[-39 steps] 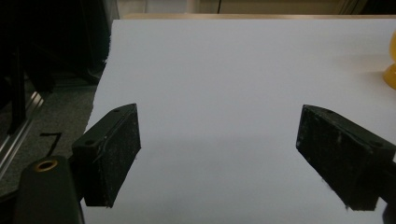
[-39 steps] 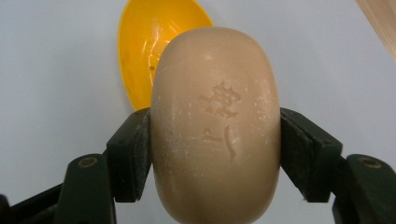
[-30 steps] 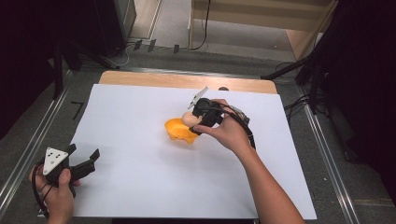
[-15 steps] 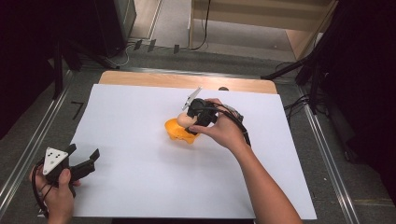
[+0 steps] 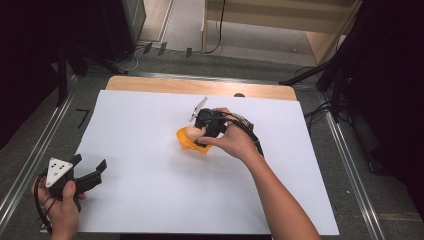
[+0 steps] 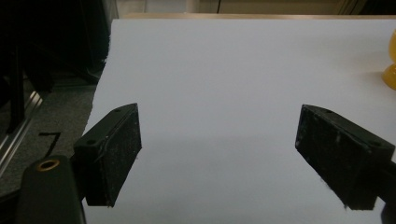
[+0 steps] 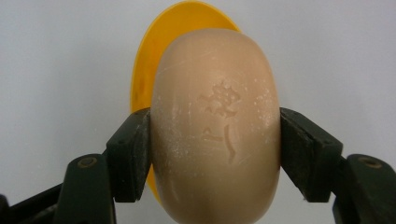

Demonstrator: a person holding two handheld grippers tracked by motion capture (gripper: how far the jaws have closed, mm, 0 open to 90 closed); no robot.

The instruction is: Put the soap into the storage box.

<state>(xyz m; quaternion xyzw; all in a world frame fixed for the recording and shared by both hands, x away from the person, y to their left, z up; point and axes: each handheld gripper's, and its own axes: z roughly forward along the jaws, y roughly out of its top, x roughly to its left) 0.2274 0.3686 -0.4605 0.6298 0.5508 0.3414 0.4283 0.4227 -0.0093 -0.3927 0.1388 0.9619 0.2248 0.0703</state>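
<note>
A beige oval bar of soap [image 7: 215, 126] with an embossed mark sits between the two black jaws of my right gripper [image 7: 215, 144], which is shut on its sides. Directly below the soap lies a yellow dish [image 7: 142, 74]. In the high view the right gripper [image 5: 196, 131] holds the soap [image 5: 192, 133] over the yellow dish [image 5: 186, 144] near the middle of the white sheet [image 5: 150, 120]. My left gripper [image 5: 90, 171] rests at the sheet's front left corner, jaws wide open with nothing between them [image 6: 219, 158]. The dish's edge [image 6: 390, 70] shows at the far right.
The white sheet covers a wooden table [image 5: 200, 87] whose far edge shows bare. Metal rails [image 5: 30, 165] run along both sides of the table. Dark stands and cables [image 5: 320, 75] crowd the floor beyond the far corners.
The right gripper with the soap has shifted slightly left and toward the dish. The left gripper has stayed in place.
</note>
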